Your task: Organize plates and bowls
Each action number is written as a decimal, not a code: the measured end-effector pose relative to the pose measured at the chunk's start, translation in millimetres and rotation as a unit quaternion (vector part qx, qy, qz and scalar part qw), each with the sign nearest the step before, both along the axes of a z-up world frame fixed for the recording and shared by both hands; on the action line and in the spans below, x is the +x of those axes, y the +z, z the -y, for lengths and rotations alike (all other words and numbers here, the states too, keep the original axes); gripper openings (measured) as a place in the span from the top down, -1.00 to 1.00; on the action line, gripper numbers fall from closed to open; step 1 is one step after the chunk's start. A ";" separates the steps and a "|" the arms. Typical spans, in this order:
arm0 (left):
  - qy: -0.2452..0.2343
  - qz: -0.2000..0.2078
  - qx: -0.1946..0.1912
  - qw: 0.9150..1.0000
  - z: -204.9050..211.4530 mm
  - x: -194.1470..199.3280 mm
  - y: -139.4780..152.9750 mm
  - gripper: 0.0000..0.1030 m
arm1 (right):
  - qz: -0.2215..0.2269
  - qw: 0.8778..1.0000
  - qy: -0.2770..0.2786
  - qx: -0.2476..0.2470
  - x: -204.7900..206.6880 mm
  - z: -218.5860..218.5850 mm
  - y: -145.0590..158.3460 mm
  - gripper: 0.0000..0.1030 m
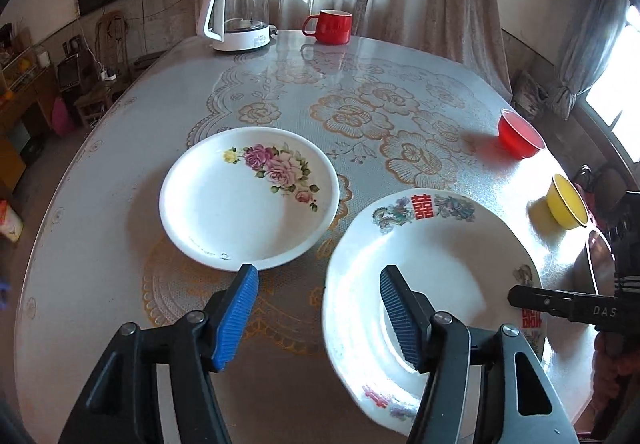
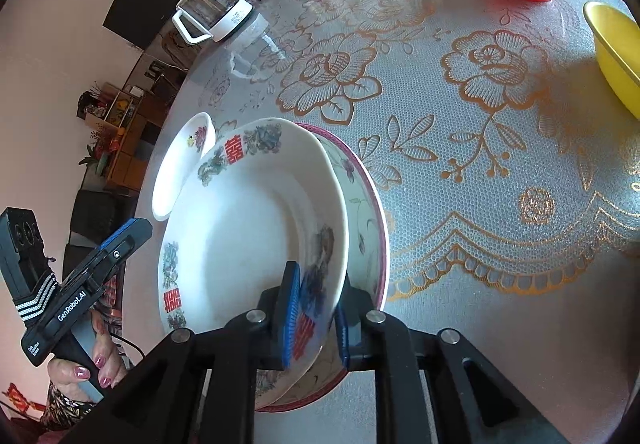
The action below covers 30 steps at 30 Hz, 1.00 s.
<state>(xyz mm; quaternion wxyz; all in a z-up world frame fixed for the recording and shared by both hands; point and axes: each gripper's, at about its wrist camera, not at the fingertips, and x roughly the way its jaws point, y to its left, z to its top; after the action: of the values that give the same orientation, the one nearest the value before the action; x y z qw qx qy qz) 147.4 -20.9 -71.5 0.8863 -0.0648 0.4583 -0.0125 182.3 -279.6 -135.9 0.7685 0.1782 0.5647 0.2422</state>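
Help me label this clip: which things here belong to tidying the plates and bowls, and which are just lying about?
For the job:
- dragon plate, pinched by the right gripper
- pink-rimmed plate beneath it
- rose plate
- red bowl
- yellow bowl
- left gripper, open

Lying about:
- glass kettle
- red mug

Dragon plate [image 2: 248,236]: white, red double-happiness marks, tilted, rim between right jaws, above pink-rimmed plate [image 2: 360,204]. Rose plate [image 1: 248,200]: white, flat, just ahead of left jaws. Red bowl [image 1: 520,134] and yellow bowl [image 1: 566,202]: upright, far right of them.
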 end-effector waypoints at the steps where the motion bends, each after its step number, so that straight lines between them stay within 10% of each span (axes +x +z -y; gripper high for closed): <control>1: -0.004 -0.008 -0.006 1.000 0.0 1.0 -4.5 -0.22 | -0.001 1.000 -0.002 -0.001 0.8 1.4 1.3 0.71; 6: -0.044 -0.030 -0.019 0.998 16.2 0.5 -17.1 0.36 | 0.022 0.998 0.006 -0.061 2.1 -3.2 18.5 0.65; 13: -0.062 -0.022 0.028 0.997 32.6 -2.4 -16.6 0.36 | 0.043 0.995 0.016 -0.091 -2.5 3.3 31.2 0.65; 18: -0.054 -0.031 -0.012 0.998 21.0 -2.6 -14.6 0.36 | 0.038 0.996 0.009 -0.085 -7.7 4.2 30.7 0.65; 30: 0.024 -0.018 -0.054 0.998 -14.9 -5.9 -0.2 -0.45 | 0.051 0.994 -0.003 -0.094 -8.2 4.8 40.7 0.36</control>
<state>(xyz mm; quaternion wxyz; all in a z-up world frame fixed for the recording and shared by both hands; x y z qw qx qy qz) 141.5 -6.0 -71.6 0.8730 -0.1235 0.4716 -0.0149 174.1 -284.5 -95.3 0.8103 0.0942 0.5447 0.1943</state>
